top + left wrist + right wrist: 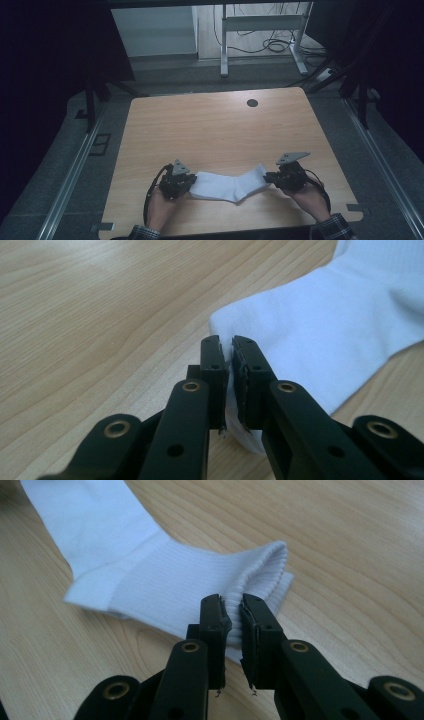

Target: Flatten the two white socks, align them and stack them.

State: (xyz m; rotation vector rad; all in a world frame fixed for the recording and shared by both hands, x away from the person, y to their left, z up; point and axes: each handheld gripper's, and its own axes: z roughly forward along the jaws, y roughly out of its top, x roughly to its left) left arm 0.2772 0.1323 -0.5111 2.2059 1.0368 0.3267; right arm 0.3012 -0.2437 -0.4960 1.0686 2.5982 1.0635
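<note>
White sock (pixel 227 185) on table (pixel 215 125), L gripper (pixel 230 347) + R gripper (pixel 233 605) apparently pinching opposite ends.

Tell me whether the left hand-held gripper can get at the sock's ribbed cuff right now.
Probably not: the left hand-held gripper is shut on the toe end of the sock, and the right hand-held gripper already grips the cuff.

Right gripper (pixel 233 611) low over wooden table (pixel 360 540), jaws nearly together, pinching ribbed cuff edge of white sock (pixel 150 575). Sock lies flat, runs off toward upper left. Thin fabric layer between pads, probably one cuff layer.
</note>
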